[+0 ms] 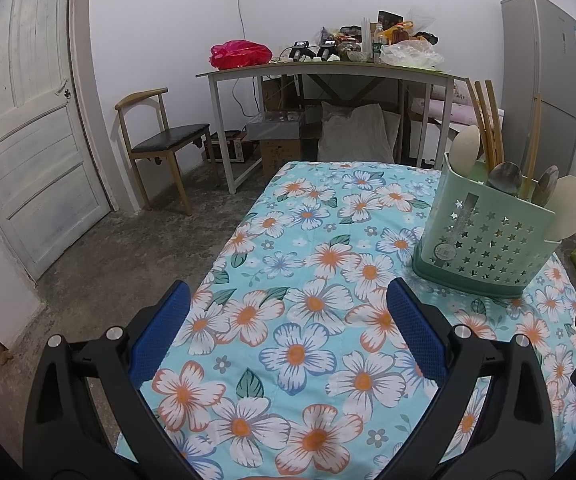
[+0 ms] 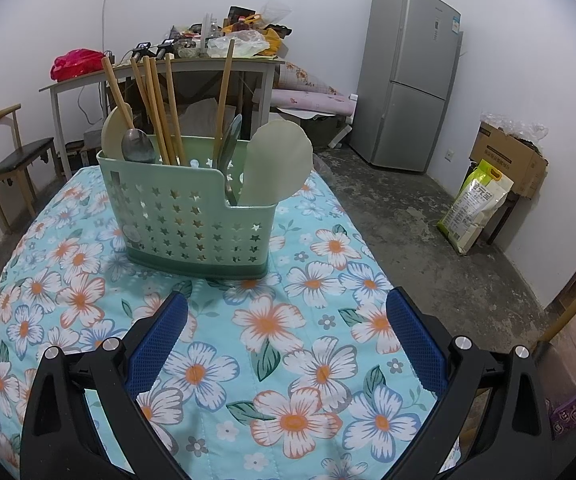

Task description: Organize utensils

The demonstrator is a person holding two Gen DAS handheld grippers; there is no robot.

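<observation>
A green utensil holder [image 2: 191, 220] with star-shaped holes stands upright on the floral tablecloth [image 2: 296, 344]. It holds several wooden chopsticks [image 2: 155, 108], metal spoons [image 2: 137, 146] and pale flat rice paddles [image 2: 277, 164]. The holder also shows in the left wrist view [image 1: 484, 236] at the right. My right gripper [image 2: 288, 316] is open and empty, just in front of the holder. My left gripper [image 1: 288, 308] is open and empty above the cloth, to the left of the holder.
A cluttered desk [image 1: 328, 70] stands behind the table, with a chair [image 1: 163, 140] and a door [image 1: 27, 120] to the left. A fridge [image 2: 412, 76], a box [image 2: 508, 160] and a rice bag [image 2: 476, 208] are to the right.
</observation>
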